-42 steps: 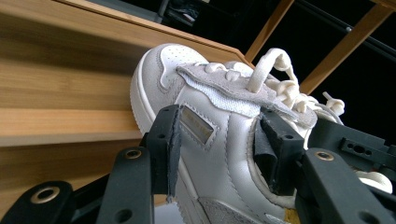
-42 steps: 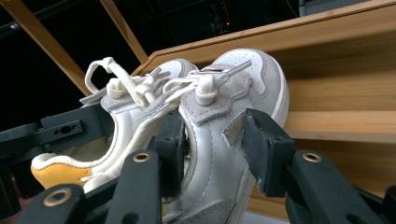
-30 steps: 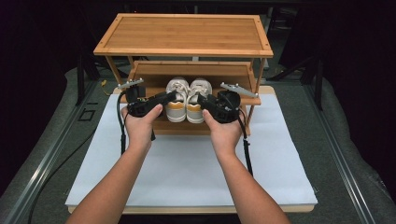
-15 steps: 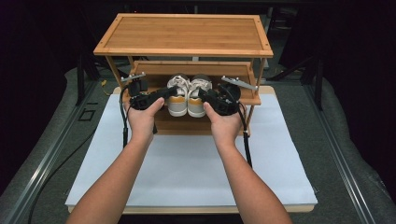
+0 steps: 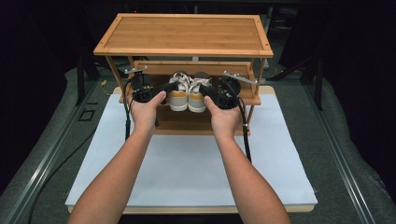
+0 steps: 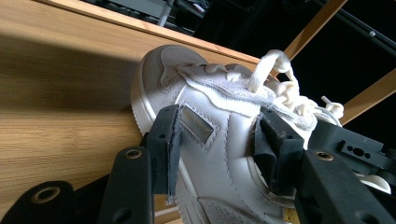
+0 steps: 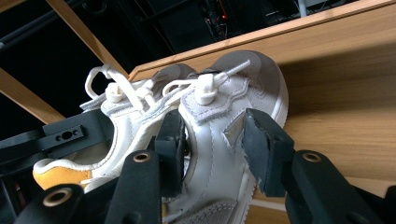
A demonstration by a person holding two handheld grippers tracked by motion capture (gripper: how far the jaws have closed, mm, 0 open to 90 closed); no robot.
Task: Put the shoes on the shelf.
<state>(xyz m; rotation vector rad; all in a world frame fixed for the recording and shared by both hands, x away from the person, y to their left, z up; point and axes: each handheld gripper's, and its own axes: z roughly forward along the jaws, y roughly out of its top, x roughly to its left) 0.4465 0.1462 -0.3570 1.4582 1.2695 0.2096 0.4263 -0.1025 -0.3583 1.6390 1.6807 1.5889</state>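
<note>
Black jaws of the left gripper (image 6: 219, 149) squeeze the left shoe (image 6: 219, 116) from both sides. Black jaws of the right gripper (image 7: 217, 144) squeeze the right shoe (image 7: 219, 126) the same way. Both white shoes sit side by side, touching, on the wooden shelf (image 5: 243, 99) under the rack's top.

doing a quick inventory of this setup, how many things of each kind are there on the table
shoes: 2, left shoe and right shoe, side by side on the rack's middle shelf
wooden shoe rack: 1
white mat: 1
grippers: 2, left gripper and right gripper, each with its jaws around one shoe
total: 6
</note>
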